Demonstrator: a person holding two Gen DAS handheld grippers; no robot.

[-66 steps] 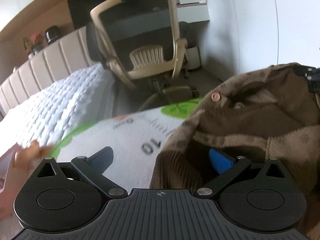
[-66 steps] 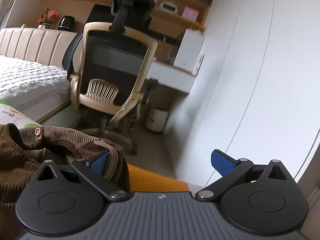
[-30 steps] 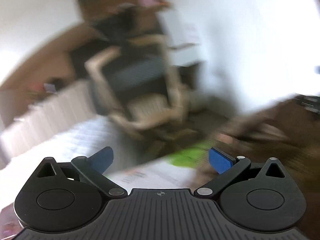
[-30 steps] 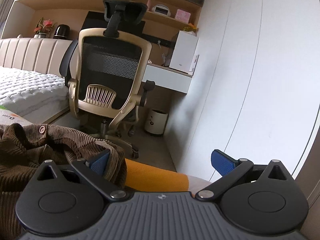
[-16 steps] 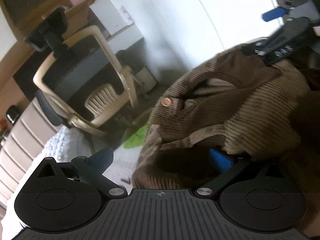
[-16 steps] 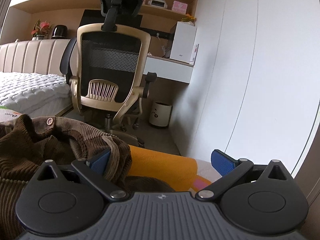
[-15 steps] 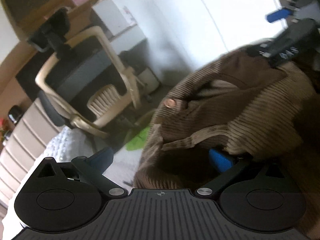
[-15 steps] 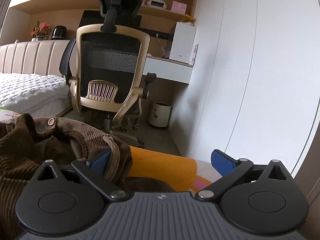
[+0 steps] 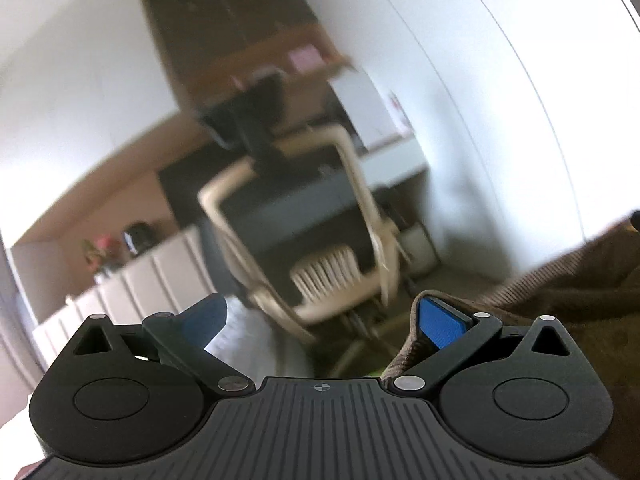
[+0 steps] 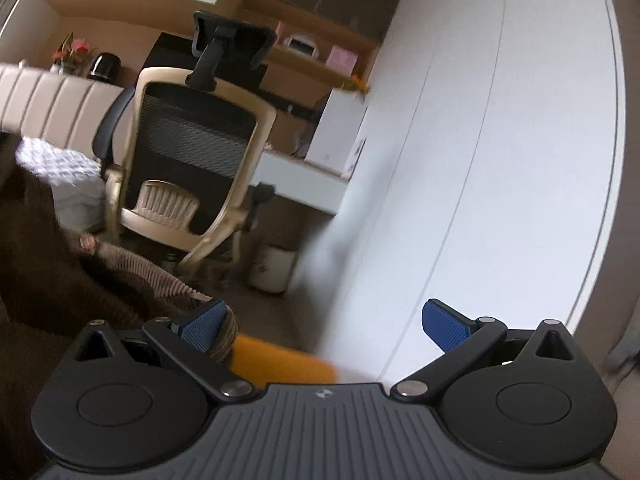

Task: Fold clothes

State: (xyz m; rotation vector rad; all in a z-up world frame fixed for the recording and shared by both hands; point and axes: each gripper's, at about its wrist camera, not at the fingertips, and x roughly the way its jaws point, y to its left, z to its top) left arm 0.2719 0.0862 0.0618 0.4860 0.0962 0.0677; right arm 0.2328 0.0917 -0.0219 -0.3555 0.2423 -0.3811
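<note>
Now both cameras tilt upward: the brown garment (image 9: 568, 280), earlier bunched ahead, hangs outside each pair of open jaws, seemingly lifted.

Soft daylight, fisheye bending, motion smear in both views

The left wrist view is heavily blurred: the office chair (image 9: 304, 216) and shelves streak diagonally, while the gripper body at the bottom of the frame stays sharp. The right wrist view is clearer at centre, smearing toward lower left. The white wall (image 10: 500, 140) glows evenly; the brown garment (image 10: 48, 280) sinks into shadow. Straight lines bow near the edges.
</note>
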